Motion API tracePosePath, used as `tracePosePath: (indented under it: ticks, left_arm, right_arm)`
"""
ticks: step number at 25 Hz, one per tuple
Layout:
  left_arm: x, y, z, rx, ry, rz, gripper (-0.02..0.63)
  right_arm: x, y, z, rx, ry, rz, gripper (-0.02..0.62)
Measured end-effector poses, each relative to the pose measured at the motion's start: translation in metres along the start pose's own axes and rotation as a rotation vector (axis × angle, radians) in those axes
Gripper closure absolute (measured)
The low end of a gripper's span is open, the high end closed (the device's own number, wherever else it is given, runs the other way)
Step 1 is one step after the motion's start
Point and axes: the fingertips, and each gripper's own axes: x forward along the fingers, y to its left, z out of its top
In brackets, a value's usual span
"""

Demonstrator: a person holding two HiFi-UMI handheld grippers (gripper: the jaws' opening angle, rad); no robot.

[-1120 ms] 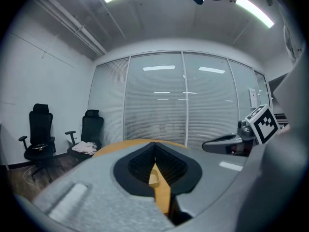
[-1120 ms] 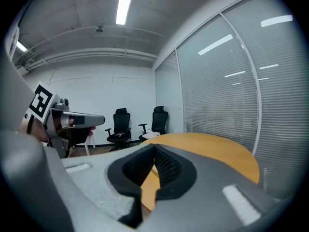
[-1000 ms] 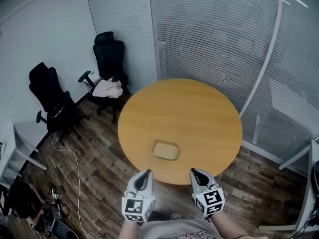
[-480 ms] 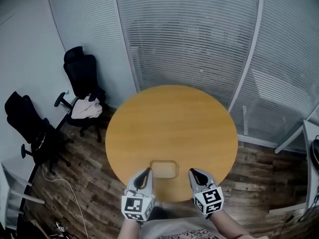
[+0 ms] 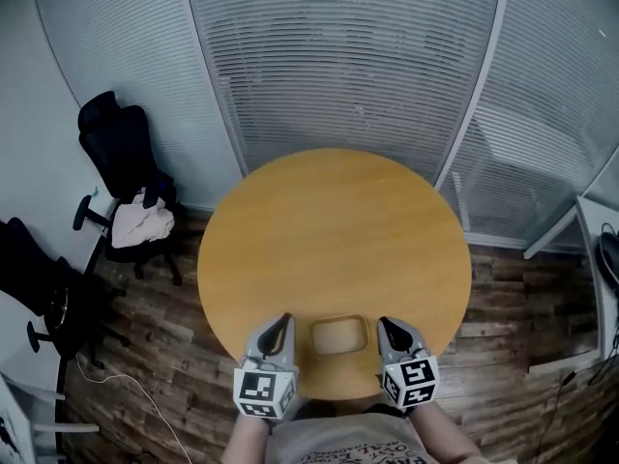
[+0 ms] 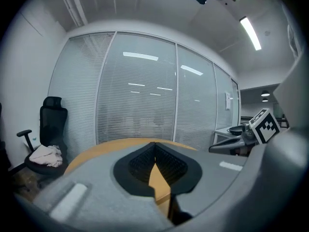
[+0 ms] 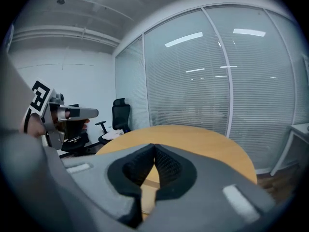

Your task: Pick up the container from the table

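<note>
Resting near table [image 5: 334, 222] edge: container [image 5: 339, 335]

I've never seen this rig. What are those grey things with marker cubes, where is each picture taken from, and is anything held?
No robot here: a person holds a two-jaw gripper in each hand. One picture looks down from a camera on the person's head; the other two come from cameras riding on each gripper, looking along its jaws. On the round wooden table lies one shallow tan container. The left gripper and right gripper sit either side of it, jaws together, holding nothing.
</note>
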Motion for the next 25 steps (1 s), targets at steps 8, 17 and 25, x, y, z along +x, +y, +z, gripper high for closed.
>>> tracePosePath:
  ticks: [8, 17, 25]
  left_arm:
    - [0.017, 0.005, -0.037, -0.057, 0.089, -0.063, 0.598]
    - [0.037, 0.003, -0.063, -0.083, 0.093, -0.025, 0.598]
    - [0.04, 0.011, -0.086, -0.068, 0.104, 0.017, 0.598]
  right_arm:
    - [0.037, -0.002, -0.048, 0.027, 0.196, -0.014, 0.592]
    - [0.068, -0.023, -0.127, 0.069, 0.463, 0.037, 0.502]
    - [0.095, -0.026, -0.194, 0.156, 0.692, 0.079, 0.491]
